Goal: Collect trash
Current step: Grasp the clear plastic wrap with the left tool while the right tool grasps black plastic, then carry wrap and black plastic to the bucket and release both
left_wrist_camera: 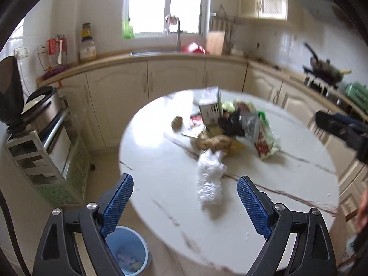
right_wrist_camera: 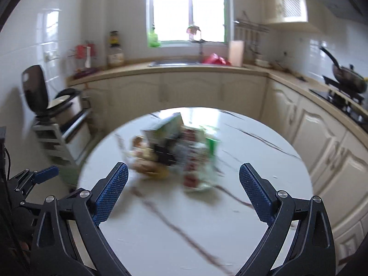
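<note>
Item: crumpled clear plastic wrap (left_wrist_camera: 210,179), trash, lying loose on the round marbled surface (left_wrist_camera: 161,161). Long axis runs away from the camera, roughly in line with the left tool (left_wrist_camera: 185,197), which frames it.
Left tool: blue pads wide apart, nothing between them, well above the surface; the wrap lies ahead and below.
Right tool (right_wrist_camera: 184,188): pads wide apart, empty, aimed at the trash heap (right_wrist_camera: 174,151) mid-surface; view blurred.
Trash heap: carton, green printed bags, dark scrap, brownish lumps, piled just beyond the wrap's far end.
Blue bin (left_wrist_camera: 130,253): on the floor under the surface's near-left edge, beside the left tool.
Judgement: left tool is nearer the wrap and the bin.
</note>
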Available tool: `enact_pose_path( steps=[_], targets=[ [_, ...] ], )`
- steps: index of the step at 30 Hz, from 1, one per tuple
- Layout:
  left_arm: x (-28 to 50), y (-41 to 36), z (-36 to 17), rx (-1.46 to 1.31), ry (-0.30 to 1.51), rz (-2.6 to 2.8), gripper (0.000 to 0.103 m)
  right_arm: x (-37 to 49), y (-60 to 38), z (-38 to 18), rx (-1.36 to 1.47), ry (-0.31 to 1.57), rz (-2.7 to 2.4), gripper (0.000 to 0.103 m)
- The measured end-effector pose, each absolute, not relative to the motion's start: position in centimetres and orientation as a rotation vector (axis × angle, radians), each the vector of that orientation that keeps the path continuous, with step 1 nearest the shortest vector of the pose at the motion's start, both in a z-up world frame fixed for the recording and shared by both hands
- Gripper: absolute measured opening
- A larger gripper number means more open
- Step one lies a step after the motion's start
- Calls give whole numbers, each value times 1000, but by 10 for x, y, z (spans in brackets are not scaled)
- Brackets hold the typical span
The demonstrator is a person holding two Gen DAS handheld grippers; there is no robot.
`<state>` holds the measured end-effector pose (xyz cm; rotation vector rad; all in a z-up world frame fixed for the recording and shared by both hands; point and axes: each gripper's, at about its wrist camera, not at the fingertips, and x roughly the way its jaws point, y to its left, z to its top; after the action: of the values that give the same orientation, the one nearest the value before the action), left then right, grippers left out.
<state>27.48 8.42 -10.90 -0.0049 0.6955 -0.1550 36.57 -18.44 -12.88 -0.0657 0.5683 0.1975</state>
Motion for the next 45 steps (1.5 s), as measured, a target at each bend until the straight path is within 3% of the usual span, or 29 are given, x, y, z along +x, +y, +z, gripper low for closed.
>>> enact_pose_path(
  steps=[7,10,16,18,19,20,23,34,36,41,45],
  targets=[
    [344,50,-132,31,803,-167,84,393,-230,-152,-31,656,161,97],
    [363,54,-139,10,836,-186,60,411,-243,-166,-25,705,163,97],
    [396,45,-162,10,859,-207,49,435,-236,-181,-42,736,199,97],
    [404,41,-171,25,843,-210,39,442,-224,-181,-55,733,224,96],
    [405,41,-172,33,836,-216,27,445,-217,-181,-61,732,230,96],
    [405,42,-173,25,832,-229,22,448,-210,-181,-69,732,244,95],
    [399,50,-172,3,808,-242,20,456,-185,-178,-91,710,298,90],
    [362,98,-149,-55,748,-234,20,496,-120,-202,-147,782,385,56],
    [358,106,-148,-65,745,-226,20,501,-116,-208,-156,803,376,37],
    [347,121,-143,-93,734,-227,20,500,-123,-206,-128,802,396,28],
    [334,136,-135,-128,714,-243,20,486,-133,-191,-86,771,401,28]
  ],
)
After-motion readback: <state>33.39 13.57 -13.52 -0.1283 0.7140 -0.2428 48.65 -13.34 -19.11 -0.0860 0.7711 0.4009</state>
